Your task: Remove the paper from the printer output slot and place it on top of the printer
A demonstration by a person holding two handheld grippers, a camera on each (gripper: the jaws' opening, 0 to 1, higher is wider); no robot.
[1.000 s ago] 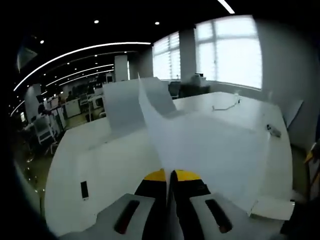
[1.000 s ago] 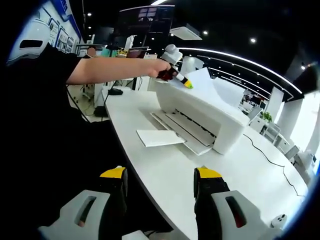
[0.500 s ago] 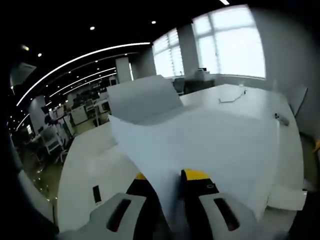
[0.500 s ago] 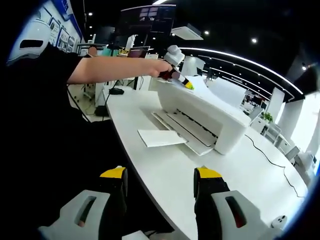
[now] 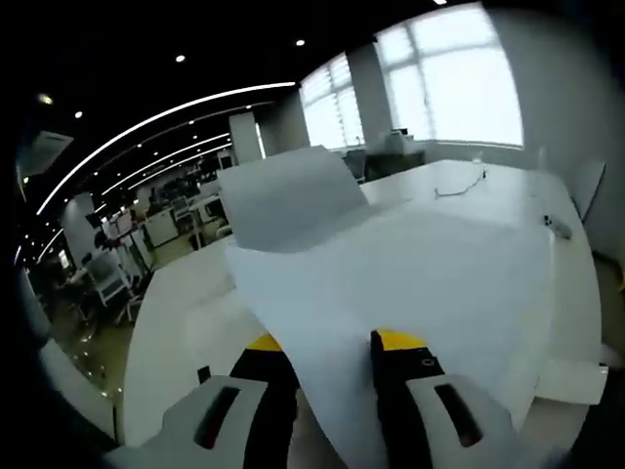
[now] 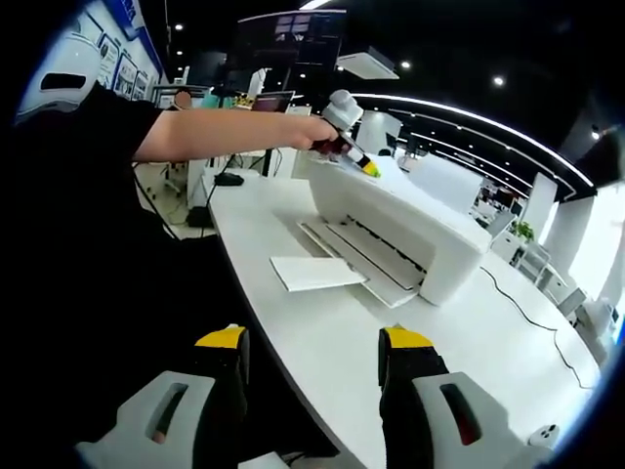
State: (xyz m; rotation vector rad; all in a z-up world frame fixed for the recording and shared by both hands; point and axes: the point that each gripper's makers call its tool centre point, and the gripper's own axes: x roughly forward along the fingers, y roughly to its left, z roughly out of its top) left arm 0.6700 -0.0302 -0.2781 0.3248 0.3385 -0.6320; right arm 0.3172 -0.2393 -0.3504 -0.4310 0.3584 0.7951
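Now the left gripper [image 5: 332, 357] has its yellow-tipped jaws parted, the white paper sheet [image 5: 391, 283] lying loose between them and spreading toward twelve o'clock across the flat top of the white boxy printer [image 6: 400, 230]. From the right gripper view, that gripper [image 6: 369, 168] sits at the printer's near top edge. The right gripper [image 6: 311, 342], jaws apart and holding nothing, hangs well back at six o'clock. Another white sheet [image 6: 317, 272] lies on the white table [image 6: 352, 342] beside the output tray.
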